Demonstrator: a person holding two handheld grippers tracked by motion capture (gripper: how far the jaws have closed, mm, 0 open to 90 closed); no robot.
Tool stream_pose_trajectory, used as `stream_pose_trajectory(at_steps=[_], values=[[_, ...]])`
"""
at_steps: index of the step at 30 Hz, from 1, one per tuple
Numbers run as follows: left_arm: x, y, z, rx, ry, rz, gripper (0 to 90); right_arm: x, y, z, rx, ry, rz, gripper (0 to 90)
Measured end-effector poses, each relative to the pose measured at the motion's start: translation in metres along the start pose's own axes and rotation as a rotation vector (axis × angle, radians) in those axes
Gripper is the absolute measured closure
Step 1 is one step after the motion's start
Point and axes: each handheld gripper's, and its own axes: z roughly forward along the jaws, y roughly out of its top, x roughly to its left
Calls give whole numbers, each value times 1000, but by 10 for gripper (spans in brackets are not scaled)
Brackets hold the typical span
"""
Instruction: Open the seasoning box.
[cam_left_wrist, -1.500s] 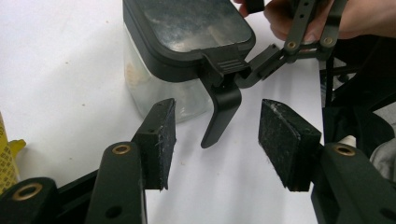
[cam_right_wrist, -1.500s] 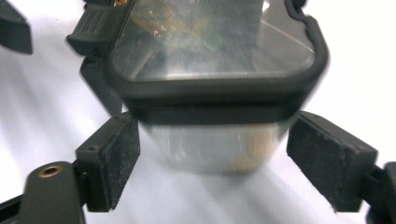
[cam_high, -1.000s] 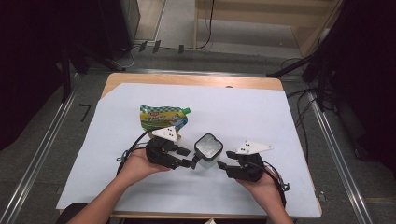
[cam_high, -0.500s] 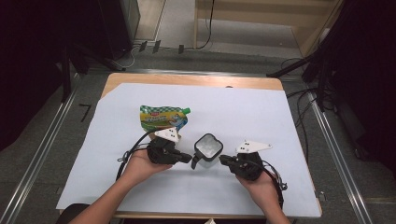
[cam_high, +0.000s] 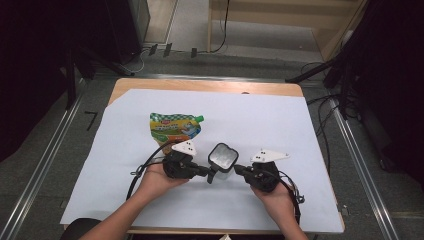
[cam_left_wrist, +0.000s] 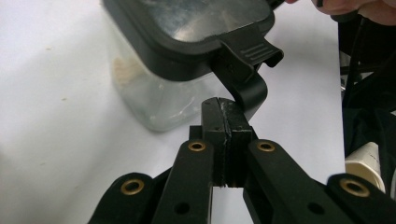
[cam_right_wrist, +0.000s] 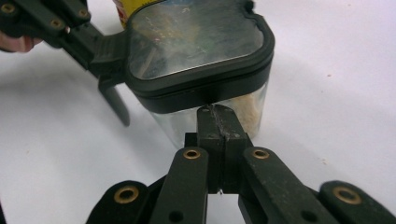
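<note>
I see a small clear jar (cam_high: 222, 157) with a black lid standing near the front middle of the white-covered tabletop (cam_high: 300, 130), between my two claws. My left claw (cam_high: 206, 172) has its jaws pressed flat together with nothing between them, its tip right by the black latch (cam_left_wrist: 247, 65) that hangs off the lid's edge; I cannot tell whether it touches the latch. My right claw (cam_high: 239, 170) is also closed tight and empty, its tip just under the lid's rim against the glass wall on the other side. A little pale crumb lies inside the jar. A green and yellow pouch (cam_high: 175, 127) lies flat behind the jar, apart from it.
</note>
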Motion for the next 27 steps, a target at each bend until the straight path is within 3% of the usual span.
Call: stream_pose_trajectory(at_steps=[8,15,17,23,27], values=[[-14,3,15,5,-16,30,900,-2,1,1,-4,-24,2,900],[-20,7,26,-8,-57,28,900,-7,3,6,-14,-38,7,900],[-20,8,30,-7,-88,20,900,-9,4,8,-13,-36,20,900],[-16,8,23,5,-118,3,843,-8,4,4,0,-36,36,900],[-15,7,13,-10,-142,3,774,3,1,-10,-10,-30,34,900]])
